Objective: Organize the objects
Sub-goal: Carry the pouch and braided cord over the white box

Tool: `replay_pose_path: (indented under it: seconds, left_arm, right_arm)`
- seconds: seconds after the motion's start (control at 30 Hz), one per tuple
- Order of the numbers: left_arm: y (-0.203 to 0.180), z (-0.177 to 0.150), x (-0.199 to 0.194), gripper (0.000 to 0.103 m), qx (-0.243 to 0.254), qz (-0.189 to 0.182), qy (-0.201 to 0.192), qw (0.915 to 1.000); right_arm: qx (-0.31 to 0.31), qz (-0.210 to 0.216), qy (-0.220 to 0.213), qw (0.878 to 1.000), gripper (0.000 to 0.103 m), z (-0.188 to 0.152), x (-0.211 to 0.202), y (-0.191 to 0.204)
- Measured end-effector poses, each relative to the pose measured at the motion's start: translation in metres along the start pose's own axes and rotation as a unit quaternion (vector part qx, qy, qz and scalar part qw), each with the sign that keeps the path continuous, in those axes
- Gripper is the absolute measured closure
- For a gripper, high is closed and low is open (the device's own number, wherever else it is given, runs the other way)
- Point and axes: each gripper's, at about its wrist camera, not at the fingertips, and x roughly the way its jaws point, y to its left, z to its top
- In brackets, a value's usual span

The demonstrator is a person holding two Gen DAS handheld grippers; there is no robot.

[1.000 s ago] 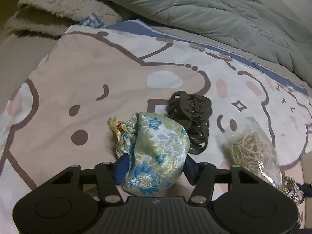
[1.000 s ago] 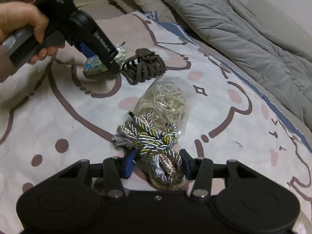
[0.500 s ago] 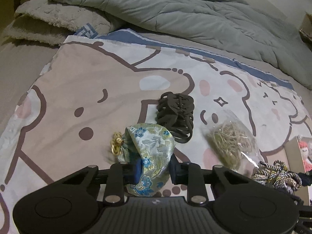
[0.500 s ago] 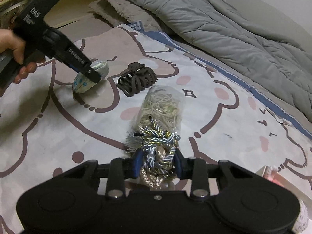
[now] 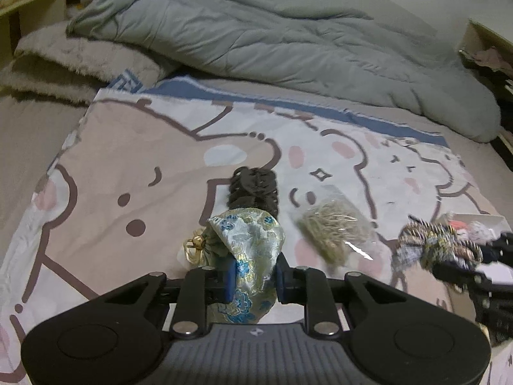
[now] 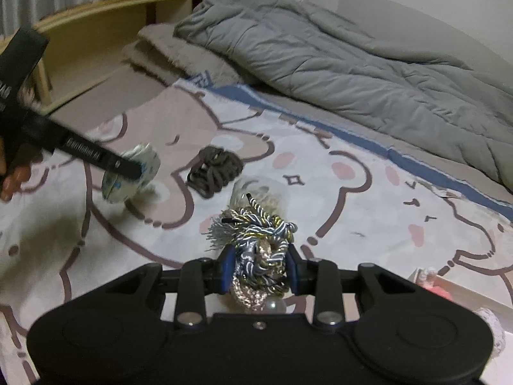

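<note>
The brocade pouch (image 5: 248,256), of shiny pale-blue cloth with woven flowers and a gold cord knot at its neck, is pinched between the blue pads of the left gripper (image 5: 253,276). The pouch is squeezed narrow where the pads press, and in the right wrist view it hangs above the cartoon blanket (image 5: 134,160) with its shadow below. The right gripper (image 6: 258,271) is closed on a bundle of twisted cords (image 6: 259,243), blue, silver and gold, rough and knotted, with a grey tassel at the left and a pearl bead under it; the bundle is also clear of the blanket.

Just behind the pouch lies the brown hair claw (image 5: 253,189), a curved plastic comb shape with many teeth. To the right of the claw is a clear plastic bag (image 5: 333,231) with thin beige strings inside. Farther behind the claw, a grey quilted duvet (image 5: 272,38) lies crumpled, and a fluffy beige blanket (image 5: 80,61) is folded at its left.

At the far right of the claw, a low box (image 5: 474,224) is cut off by the frame and its contents are hard to make out. The person's hand (image 6: 12,173) on the left gripper is blurred and only partly seen.
</note>
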Motion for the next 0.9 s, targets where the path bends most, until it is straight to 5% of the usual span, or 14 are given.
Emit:
replay_pose_path:
  seconds: [0.9]
  left_arm:
    - [-0.066,-0.015,-0.086,0.078,0.067,-0.066,-0.085,0.9919]
  right_arm:
    - [0.117,-0.069,-0.049,0.989,0.069,0.007,-0.097,-0.026]
